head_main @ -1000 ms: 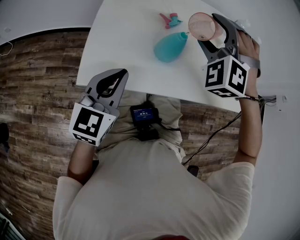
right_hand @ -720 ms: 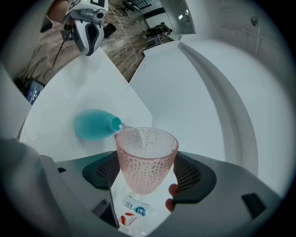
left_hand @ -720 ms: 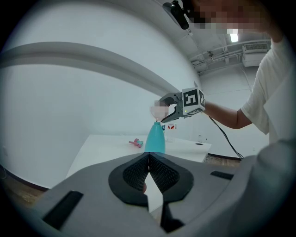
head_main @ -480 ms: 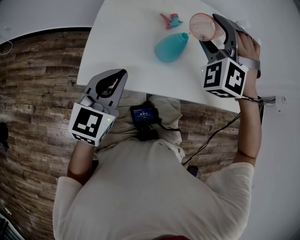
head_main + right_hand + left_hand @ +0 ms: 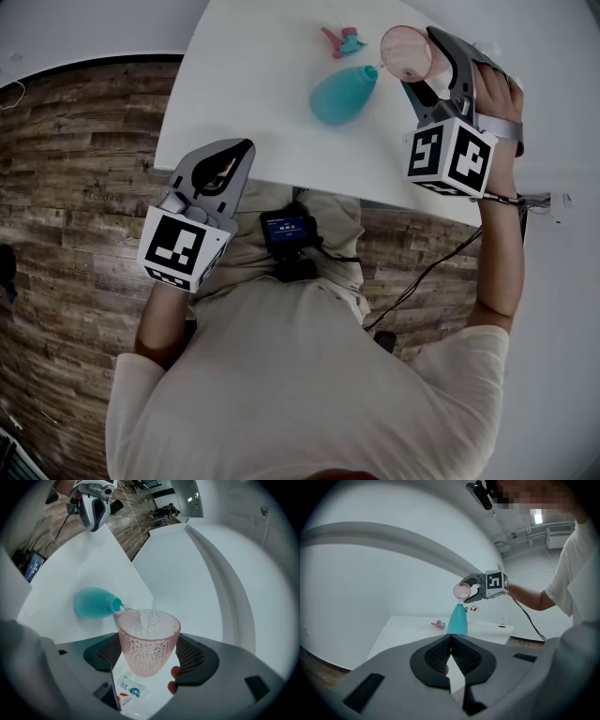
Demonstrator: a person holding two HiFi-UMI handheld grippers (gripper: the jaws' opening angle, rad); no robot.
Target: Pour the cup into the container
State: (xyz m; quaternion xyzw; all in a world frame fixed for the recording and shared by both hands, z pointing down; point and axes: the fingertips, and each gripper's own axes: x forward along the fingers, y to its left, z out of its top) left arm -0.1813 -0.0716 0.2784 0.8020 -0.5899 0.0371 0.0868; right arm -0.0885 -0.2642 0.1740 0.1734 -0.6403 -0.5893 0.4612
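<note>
A pink dimpled cup (image 5: 401, 49) is clamped between the jaws of my right gripper (image 5: 414, 58) and tilted on its side. Its rim hangs just over the mouth of the upright teal bottle (image 5: 341, 95) on the white table (image 5: 253, 84). In the right gripper view the cup (image 5: 148, 637) fills the gap between both pads, with the bottle (image 5: 93, 603) below its lip. The left gripper view shows the cup (image 5: 462, 591) above the bottle (image 5: 458, 619). My left gripper (image 5: 239, 150) hovers off the table's near edge, shut and empty.
A small pink and teal clip (image 5: 339, 39) lies on the table behind the bottle. A small labelled plastic bottle (image 5: 125, 689) lies under the cup. A black device with a screen (image 5: 288, 230) sits on the person's chest, and a cable (image 5: 431, 267) trails at the right over the wooden floor.
My right gripper has rolled slightly with the cup in it, staying over the teal bottle. The left gripper has not moved.
</note>
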